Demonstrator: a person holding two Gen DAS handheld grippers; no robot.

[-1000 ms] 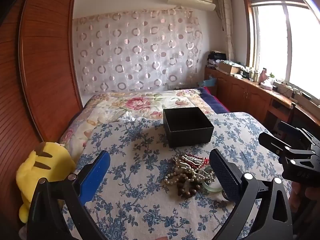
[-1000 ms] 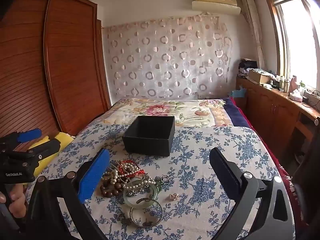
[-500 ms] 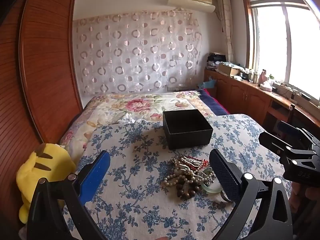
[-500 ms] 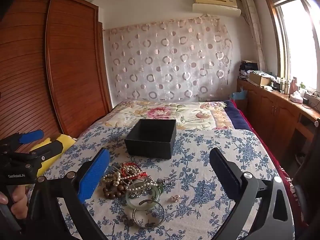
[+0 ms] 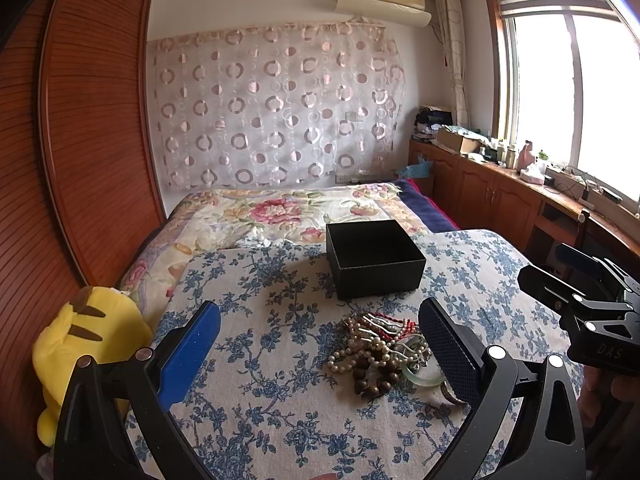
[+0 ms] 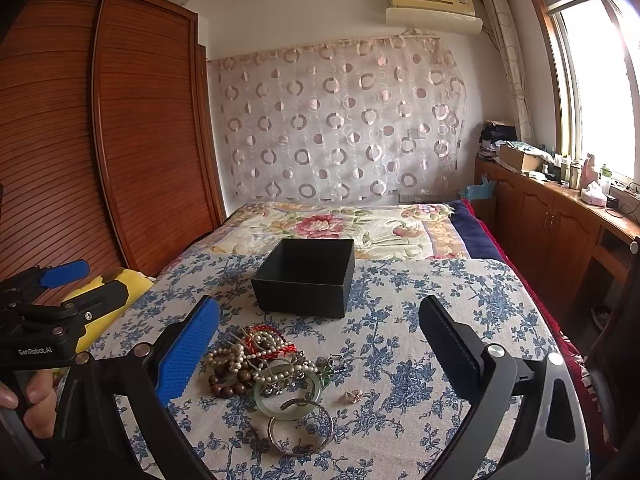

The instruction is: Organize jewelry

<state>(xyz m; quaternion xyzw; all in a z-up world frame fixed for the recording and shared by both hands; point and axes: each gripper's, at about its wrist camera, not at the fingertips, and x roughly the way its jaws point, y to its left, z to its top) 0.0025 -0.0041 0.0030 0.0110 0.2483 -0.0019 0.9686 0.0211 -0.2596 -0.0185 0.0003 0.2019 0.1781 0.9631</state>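
Observation:
A pile of jewelry lies on the blue-flowered cloth: pearl strands, brown wooden beads, a red cord, a pale green bangle and a metal bangle. A small gold piece lies apart to its right. The pile also shows in the left wrist view. An open black box stands just beyond the pile, also seen in the left wrist view. My left gripper is open and empty, left of the pile. My right gripper is open and empty, above the pile.
A yellow plush toy sits at the bed's left edge by the wooden wardrobe. A floral quilt covers the far bed. Wooden cabinets with clutter run under the window on the right.
Both grippers have tilted or drawn back slightly, so the pile and box sit lower in both views. Both stay open. Nothing on the cloth has moved.

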